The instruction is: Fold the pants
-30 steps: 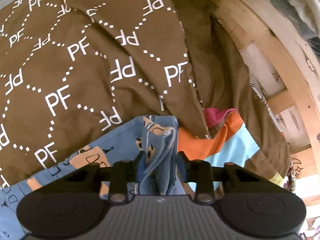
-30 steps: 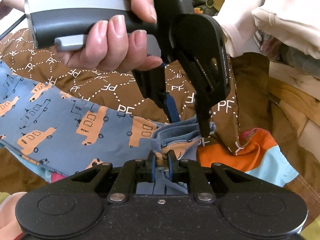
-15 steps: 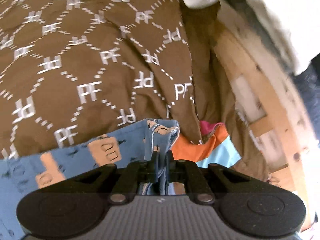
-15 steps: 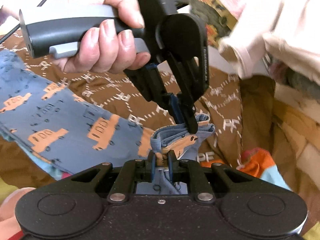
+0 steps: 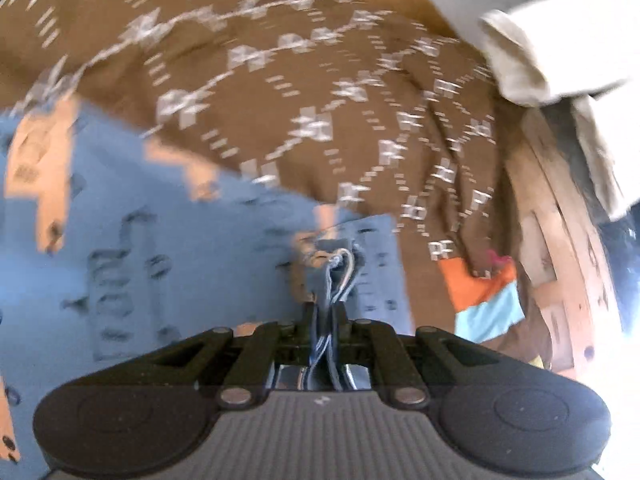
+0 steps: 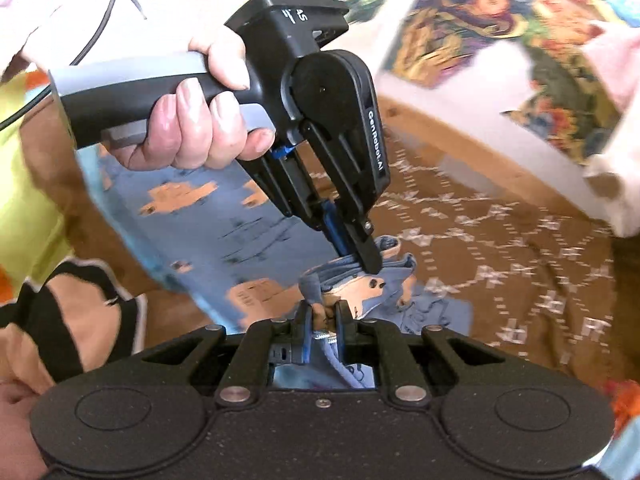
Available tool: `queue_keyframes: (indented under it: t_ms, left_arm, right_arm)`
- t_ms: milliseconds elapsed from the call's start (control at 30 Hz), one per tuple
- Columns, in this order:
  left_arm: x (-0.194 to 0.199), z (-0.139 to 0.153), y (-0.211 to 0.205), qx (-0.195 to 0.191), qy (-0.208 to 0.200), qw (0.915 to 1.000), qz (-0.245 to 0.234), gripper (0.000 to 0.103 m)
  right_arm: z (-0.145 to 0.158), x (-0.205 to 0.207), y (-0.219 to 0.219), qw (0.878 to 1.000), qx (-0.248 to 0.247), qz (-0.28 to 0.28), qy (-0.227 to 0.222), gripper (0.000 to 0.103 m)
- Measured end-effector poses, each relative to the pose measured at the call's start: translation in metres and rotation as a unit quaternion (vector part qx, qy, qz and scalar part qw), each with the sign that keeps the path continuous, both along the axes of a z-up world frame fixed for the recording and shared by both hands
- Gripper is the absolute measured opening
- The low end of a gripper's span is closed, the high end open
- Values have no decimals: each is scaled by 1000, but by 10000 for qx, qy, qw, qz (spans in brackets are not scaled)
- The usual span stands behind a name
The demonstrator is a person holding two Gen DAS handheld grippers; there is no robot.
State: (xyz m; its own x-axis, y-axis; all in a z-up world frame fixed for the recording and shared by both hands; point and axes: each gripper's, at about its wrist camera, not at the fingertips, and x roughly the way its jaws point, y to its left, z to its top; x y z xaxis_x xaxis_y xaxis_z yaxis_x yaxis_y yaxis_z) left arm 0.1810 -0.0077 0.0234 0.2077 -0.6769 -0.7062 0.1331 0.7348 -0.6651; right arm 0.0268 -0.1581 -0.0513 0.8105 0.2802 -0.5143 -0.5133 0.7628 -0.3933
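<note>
The pants (image 5: 168,248) are blue with orange truck prints and hang lifted above a brown blanket (image 5: 280,92) printed with white letters. My left gripper (image 5: 325,312) is shut on the bunched hem of the pants. In the right wrist view the pants (image 6: 248,224) stretch away to the left, and the left gripper (image 6: 356,256) pinches the same bunched edge from above. My right gripper (image 6: 323,314) is shut on that bunched edge just below the left one. The view is motion-blurred.
A wooden frame (image 5: 560,216) runs along the right of the blanket. An orange and light blue cloth (image 5: 484,300) lies by it. Cream clothing (image 5: 560,40) sits at the back right. Patterned bedding (image 6: 500,32) lies beyond the blanket.
Both grippers have risen with the hem, lifting the pants off the blanket. The left gripper closed on the hem about a second ago. The views have swung upward and blurred.
</note>
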Motion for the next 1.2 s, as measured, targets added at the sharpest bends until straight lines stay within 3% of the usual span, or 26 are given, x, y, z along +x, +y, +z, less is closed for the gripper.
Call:
queue_keyframes:
  t_ms: [67, 100, 200, 233, 433, 733, 1000, 1200]
  left_arm:
    - [2, -12, 12, -122, 166, 9996, 169, 10]
    - [2, -17, 17, -171, 212, 9993, 262, 16]
    - [5, -25, 30, -302, 281, 9980, 484, 58]
    - [6, -27, 32, -371, 297, 9976, 509, 60]
    - [14, -29, 30, -457, 314, 9976, 412, 65]
    - [21, -25, 11, -243, 375, 9983, 368, 65]
    - [22, -24, 0, 153, 293, 9992, 233, 61]
    - [23, -24, 1, 145, 339, 9991, 205, 61]
  right_arm:
    - [-7, 3, 6, 9999, -56, 39, 140, 12]
    - [-9, 4, 6, 9997, 62, 69, 217, 13]
    - [-10, 6, 5, 9993, 145, -10, 333, 19]
    - [-11, 7, 6, 9992, 161, -24, 353, 21]
    - [-14, 8, 9, 9990, 194, -66, 408, 34]
    - [-14, 13, 7, 9980, 391, -133, 482, 36]
    - [-6, 13, 1, 9946, 838, -68, 607, 45]
    - [9, 12, -10, 9881, 1448, -244, 454, 45]
